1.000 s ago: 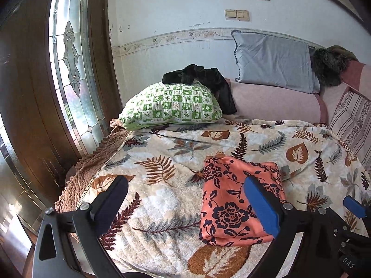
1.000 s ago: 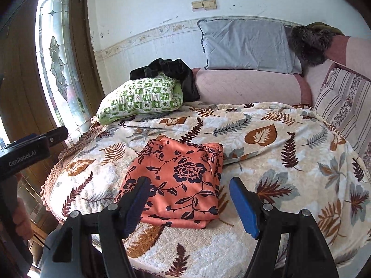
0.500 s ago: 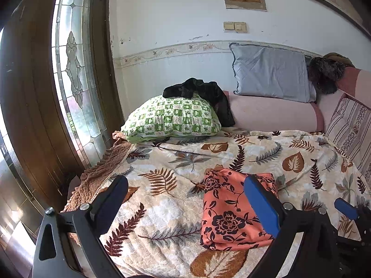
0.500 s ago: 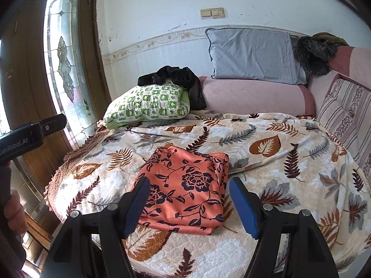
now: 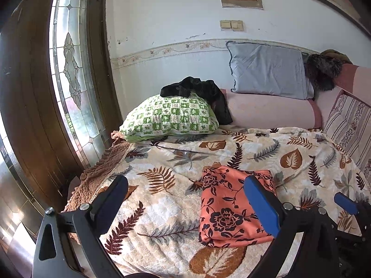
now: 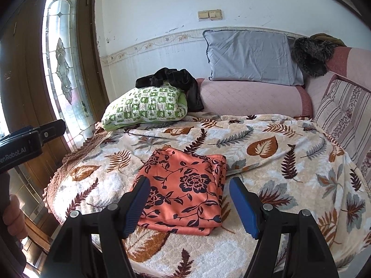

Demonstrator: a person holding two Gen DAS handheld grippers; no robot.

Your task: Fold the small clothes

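Note:
A folded orange cloth with dark flowers (image 5: 228, 205) lies flat near the front edge of the bed; it also shows in the right wrist view (image 6: 185, 188). My left gripper (image 5: 185, 206) is open and empty, held above and in front of the bed, left of the cloth. My right gripper (image 6: 189, 205) is open and empty, held back from the cloth's near edge. Neither touches the cloth. The right gripper's blue tip shows in the left wrist view (image 5: 345, 202).
The bed has a leaf-patterned blanket (image 5: 289, 157). A green checked pillow (image 5: 171, 119) with a black garment (image 5: 199, 90) on it lies at the back left, a grey pillow (image 5: 269, 71) against the wall. A wooden door with glass (image 5: 69, 74) stands left.
Both grippers have pulled back and up from the bed. The cloth looks smaller and lies still, folded as before. Both stay open.

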